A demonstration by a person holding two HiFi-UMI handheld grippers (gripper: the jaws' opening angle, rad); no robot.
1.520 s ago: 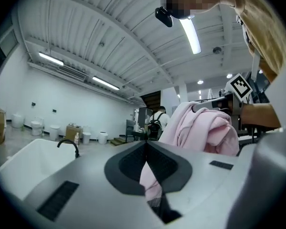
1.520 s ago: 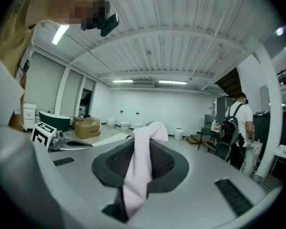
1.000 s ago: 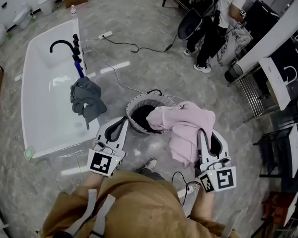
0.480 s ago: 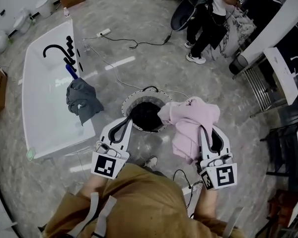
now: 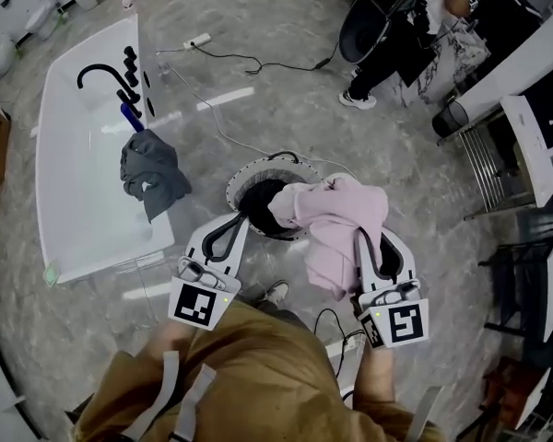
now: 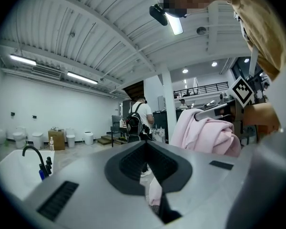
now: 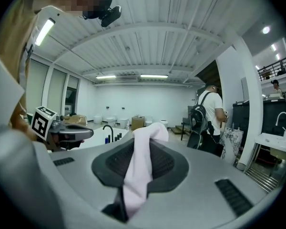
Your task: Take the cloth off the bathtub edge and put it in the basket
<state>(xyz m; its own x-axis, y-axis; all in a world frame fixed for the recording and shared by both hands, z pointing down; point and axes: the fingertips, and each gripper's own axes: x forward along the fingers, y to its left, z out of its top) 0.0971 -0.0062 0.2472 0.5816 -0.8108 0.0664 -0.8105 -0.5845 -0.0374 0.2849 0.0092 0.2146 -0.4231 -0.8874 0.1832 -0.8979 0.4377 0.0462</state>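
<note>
Cloth (image 5: 336, 224), pink, bunched, is held up in the right tongs (image 5: 369, 242). In the right gripper view a fold of it is pinched between the closed-down jaws and drapes over both pads. In the head view its 9 o'clock lobe overlaps the 3 o'clock rim of the basket (image 5: 238, 180); whether it touches the rim cannot be told. The basket is round with a dark interior and stands on the floor.

Left tongs (image 5: 235, 221) sit at 6 o'clock of the basket, just beside its rim, tips together, with nothing gripped.

Grey cloth (image 5: 152, 171) lies at 9 o'clock of the basket, draped over the near edge of the bathtub (image 5: 74, 182). Black faucet (image 5: 97, 70) is at 11 o'clock of the grey cloth, on the same rim.

White cable (image 5: 258, 63) trails across the floor at 12 o'clock. Person (image 5: 396, 35) stands at 1 o'clock, well apart.
</note>
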